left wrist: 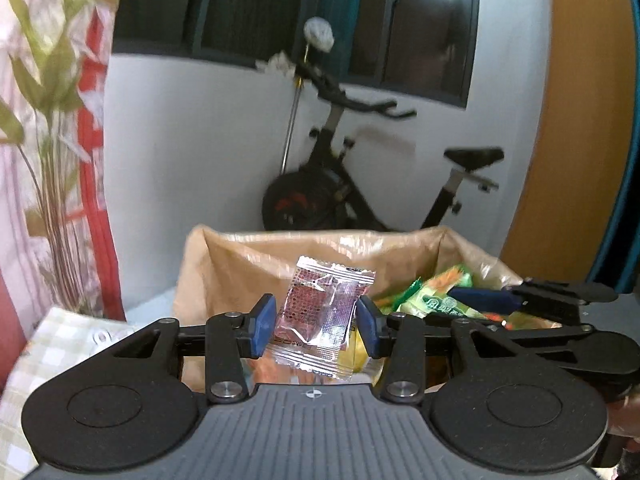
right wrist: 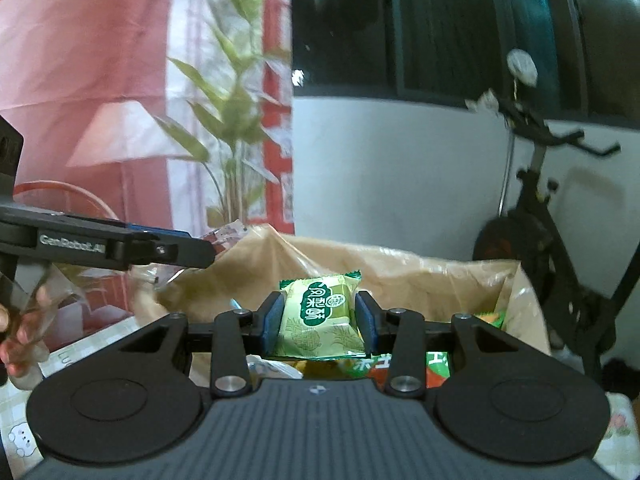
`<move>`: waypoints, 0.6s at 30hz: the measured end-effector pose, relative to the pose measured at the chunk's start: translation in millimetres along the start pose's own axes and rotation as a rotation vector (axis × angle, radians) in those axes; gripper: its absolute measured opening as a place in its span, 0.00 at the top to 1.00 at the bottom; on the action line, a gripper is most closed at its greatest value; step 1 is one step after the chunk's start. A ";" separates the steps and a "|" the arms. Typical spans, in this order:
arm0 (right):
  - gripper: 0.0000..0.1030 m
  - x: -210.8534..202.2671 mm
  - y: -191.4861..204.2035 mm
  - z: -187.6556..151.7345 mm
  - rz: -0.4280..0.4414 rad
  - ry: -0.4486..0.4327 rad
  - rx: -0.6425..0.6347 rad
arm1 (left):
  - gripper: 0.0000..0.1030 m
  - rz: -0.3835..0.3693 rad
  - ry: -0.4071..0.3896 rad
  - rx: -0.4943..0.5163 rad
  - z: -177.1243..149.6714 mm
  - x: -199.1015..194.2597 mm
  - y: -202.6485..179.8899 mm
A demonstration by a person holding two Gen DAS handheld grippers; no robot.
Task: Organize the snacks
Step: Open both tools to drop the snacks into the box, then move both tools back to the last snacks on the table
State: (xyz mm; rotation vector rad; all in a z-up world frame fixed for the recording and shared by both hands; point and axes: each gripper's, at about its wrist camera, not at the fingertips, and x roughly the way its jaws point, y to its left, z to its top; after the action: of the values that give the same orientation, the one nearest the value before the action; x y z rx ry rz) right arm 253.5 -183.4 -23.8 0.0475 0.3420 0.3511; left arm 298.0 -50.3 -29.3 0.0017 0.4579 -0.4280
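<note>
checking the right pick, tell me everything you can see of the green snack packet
The green snack packet is a small pillow-shaped foil wrapper, pale green with a dark green label, white characters and pineapple drawings. Its top edge is crimped. It stands upright between the right gripper's blue fingers, above the open brown bag.

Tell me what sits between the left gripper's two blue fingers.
In the left wrist view, a clear pink snack packet hangs between the left gripper's fingers, above the open brown paper bag.

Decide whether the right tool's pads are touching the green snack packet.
Touching. The right wrist view shows both blue pads pressed flat against the sides of the green snack packet, which hangs between them above the paper bag.
</note>
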 end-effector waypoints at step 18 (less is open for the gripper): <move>0.39 -73.1 15.9 -30.5 0.014 -0.110 0.028 | 0.49 0.020 -0.036 -0.012 -33.3 -85.9 20.9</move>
State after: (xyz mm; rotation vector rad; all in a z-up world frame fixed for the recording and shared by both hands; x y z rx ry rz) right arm 173.5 -194.1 -27.4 0.0968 0.2379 0.3559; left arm 222.6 6.4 -24.3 -0.0127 0.4248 -0.4055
